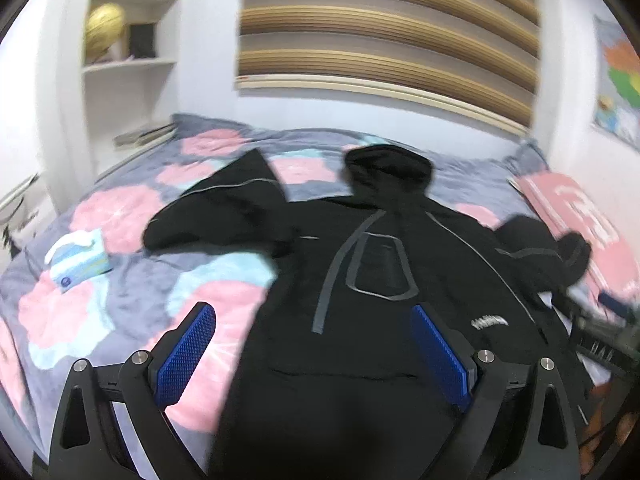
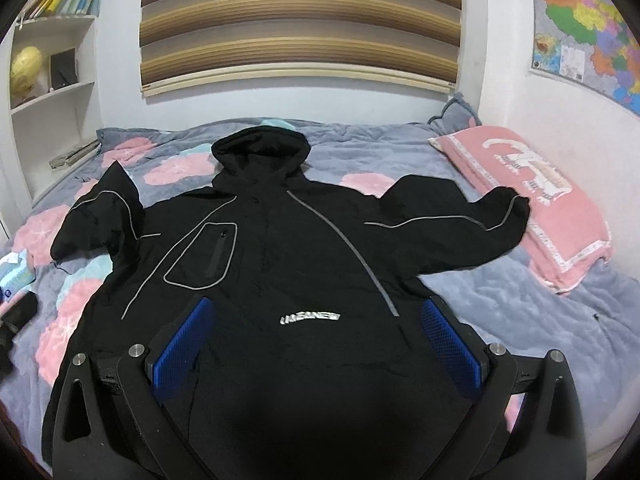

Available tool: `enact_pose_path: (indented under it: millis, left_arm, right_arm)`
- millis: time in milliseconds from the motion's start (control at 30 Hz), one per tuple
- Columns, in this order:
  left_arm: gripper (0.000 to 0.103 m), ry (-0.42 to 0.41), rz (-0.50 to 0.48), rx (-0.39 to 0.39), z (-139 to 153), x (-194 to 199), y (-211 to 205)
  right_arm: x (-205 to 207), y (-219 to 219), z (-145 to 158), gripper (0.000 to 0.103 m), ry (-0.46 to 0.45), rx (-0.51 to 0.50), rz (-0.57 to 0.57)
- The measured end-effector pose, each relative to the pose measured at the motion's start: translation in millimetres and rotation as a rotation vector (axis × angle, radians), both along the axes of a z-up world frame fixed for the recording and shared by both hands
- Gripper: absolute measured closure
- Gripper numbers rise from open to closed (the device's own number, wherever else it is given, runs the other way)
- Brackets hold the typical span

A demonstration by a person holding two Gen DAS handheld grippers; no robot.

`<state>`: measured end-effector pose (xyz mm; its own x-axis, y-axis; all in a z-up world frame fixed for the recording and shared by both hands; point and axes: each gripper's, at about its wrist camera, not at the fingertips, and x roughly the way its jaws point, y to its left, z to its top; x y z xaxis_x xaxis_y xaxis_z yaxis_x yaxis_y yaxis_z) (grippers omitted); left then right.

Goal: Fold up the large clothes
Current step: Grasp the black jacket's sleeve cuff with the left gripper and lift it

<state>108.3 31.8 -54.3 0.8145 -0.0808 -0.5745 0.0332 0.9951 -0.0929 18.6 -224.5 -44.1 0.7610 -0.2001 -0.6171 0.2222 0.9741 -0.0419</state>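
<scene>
A large black hooded jacket [image 2: 280, 248] with grey piping, a chest pocket and a white logo lies flat, front up, on the bed, hood toward the wall and sleeves spread to both sides. In the left wrist view the jacket [image 1: 360, 280] is blurred. My left gripper [image 1: 314, 312] is open and empty, hovering above the jacket's lower left part. My right gripper [image 2: 316, 308] is open and empty, hovering over the jacket's lower middle near the logo.
The bed has a grey quilt [image 2: 500, 300] with pink and teal flowers. A pink pillow [image 2: 532, 200] lies at the right by the wall. A tissue pack [image 1: 80, 256] lies on the left. White shelves [image 2: 48, 60] stand at the left.
</scene>
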Motion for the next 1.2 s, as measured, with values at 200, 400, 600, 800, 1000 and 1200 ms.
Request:
enact_pose_path:
  millis: [200, 400, 600, 800, 1000, 1200]
  left_arm:
    - [0.005, 0.001, 0.099, -0.100, 0.7, 64.9, 114.3]
    - [0.005, 0.074, 0.088, -0.321, -23.4, 151.9, 207.5]
    - [0.005, 0.184, 0.127, -0.522, -91.0, 221.0, 237.6]
    - [0.005, 0.184, 0.209, -0.707, -141.3, 259.0, 258.4]
    - [0.005, 0.197, 0.215, -0.744, -160.9, 291.4, 259.5]
    - [0.073, 0.206, 0.322, -0.605, -160.9, 301.8, 259.1]
  right_arm:
    - [43.3, 24.1, -29.7, 0.000, 0.072, -0.033, 0.133]
    - [62.6, 34.1, 23.4, 0.000, -0.048, 0.012, 0.338]
    - [110.8, 21.1, -7.1, 0.000, -0.152, -0.002, 0.430]
    - [148.5, -16.8, -110.4, 0.000, 0.019, 0.133, 0.286]
    - [153.3, -14.7, -139.7, 0.000, 0.053, 0.080, 0.267]
    - [152.3, -11.5, -145.7, 0.000, 0.055, 0.065, 0.274]
